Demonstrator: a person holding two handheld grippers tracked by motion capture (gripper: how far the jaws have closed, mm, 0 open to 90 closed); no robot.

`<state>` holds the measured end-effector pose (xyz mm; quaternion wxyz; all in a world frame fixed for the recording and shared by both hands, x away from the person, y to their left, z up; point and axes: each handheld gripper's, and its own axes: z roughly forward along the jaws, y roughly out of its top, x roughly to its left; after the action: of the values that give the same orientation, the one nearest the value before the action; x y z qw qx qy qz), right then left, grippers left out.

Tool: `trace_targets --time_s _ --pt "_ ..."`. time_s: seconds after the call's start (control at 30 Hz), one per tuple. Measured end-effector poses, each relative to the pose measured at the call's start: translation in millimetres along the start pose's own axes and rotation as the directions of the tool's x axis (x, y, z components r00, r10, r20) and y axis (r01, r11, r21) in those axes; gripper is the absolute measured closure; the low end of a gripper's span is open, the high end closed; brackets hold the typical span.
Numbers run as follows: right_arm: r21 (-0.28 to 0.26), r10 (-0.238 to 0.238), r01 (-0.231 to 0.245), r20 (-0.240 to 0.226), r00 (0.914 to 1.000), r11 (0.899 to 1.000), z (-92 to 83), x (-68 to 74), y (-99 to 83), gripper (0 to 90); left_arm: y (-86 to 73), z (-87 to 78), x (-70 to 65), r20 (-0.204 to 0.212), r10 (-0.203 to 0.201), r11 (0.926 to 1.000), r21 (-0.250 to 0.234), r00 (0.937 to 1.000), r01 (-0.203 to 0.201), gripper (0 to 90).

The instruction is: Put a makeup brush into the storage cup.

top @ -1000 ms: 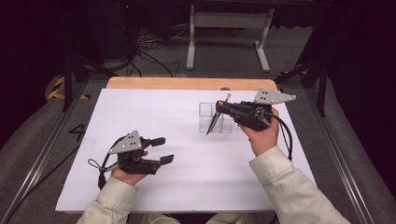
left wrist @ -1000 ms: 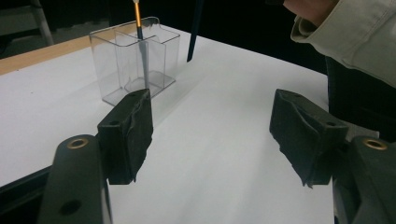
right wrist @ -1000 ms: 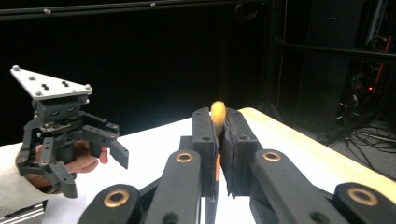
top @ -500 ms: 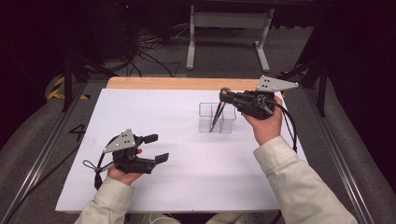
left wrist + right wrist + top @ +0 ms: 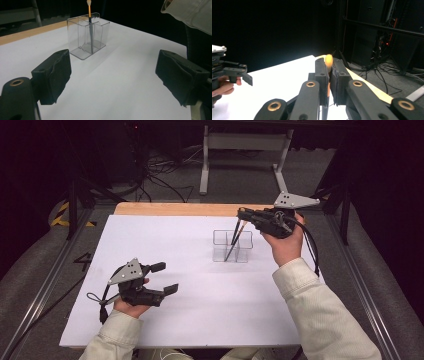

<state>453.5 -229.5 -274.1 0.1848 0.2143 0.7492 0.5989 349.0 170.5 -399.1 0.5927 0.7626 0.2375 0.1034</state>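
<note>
White table (image 5: pixel 165 240), right claw (image 5: pixel 241 213) pinching brush (image 5: pixel 232 240) — tip in clear holder (image 5: pixel 231 246), left claw (image 5: pixel 164 277) spread, just opening

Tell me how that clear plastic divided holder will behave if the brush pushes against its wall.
The clear plastic divided holder looks thin-walled and probably light, so it may slide on the smooth white table sheet. It stands tall for its base, so a push near the rim could tip it. The slim black-and-orange brush in the right tool leans there already.
</note>
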Motion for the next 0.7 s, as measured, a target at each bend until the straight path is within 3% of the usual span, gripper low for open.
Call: trace_targets --time_s 0.33,0.7 --pt "0.021 -0.025 0.025 0.027 0.9993 0.999 8.9 -5.8 2.4 84.9 -0.5 -1.2 0.1 -0.003 -0.003 1.0 0.001 1.0 0.003 13.4" --pt "0.08 -0.035 0.031 0.053 0.998 0.996 21.6 -11.2 -6.5 84.9 -1.7 0.5 -0.3 -0.004 -0.007 0.9999 0.014 1.0 0.007 13.2"
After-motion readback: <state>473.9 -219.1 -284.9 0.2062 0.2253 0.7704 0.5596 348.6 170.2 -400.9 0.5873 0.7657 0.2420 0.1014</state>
